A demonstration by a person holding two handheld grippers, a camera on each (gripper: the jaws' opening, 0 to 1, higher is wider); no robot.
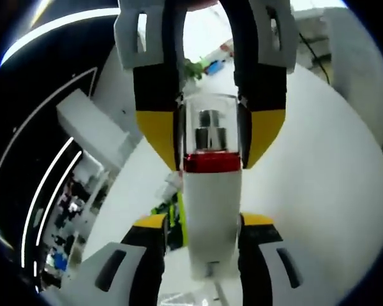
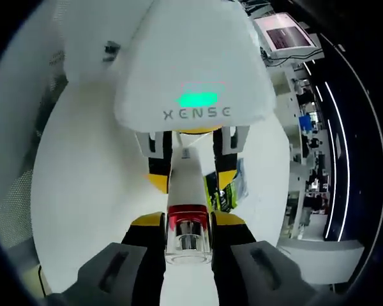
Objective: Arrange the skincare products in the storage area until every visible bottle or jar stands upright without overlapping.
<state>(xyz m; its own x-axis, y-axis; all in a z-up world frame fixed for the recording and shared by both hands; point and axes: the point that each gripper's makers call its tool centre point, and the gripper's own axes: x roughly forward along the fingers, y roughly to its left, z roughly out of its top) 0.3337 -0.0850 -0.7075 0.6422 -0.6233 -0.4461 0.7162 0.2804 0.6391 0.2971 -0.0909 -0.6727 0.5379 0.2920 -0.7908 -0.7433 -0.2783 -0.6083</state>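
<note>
Item held: one white bottle (image 1: 212, 223), cylindrical, smooth, with a red band under a clear cap (image 1: 209, 131) that shows a metal pump head inside. My left gripper (image 1: 204, 239) clamps the white body, its yellow-tipped black jaws pressed to either side; my right gripper (image 2: 189, 236) clamps the clear cap end of the same bottle (image 2: 186, 185), jaws tight against it. In the left gripper view the right gripper (image 1: 210, 137) comes in from the top, gripping the cap on both sides. In the right gripper view the left gripper (image 2: 193, 167) faces me beyond the bottle, its white housing marked with grey lettering and a green light. Just beside the bottle, on its far right in the right gripper view, lies a green and black packet (image 2: 222, 191), with a clear wrapper (image 2: 237, 182) touching it. Beneath the bottle: a round white table (image 2: 83, 191), matte and plain. Farther from the bottle: a monitor (image 2: 284, 35) with a lit screen, cluttered shelving (image 2: 309, 159), and a dark ceiling with white light strips (image 1: 48, 191).
</note>
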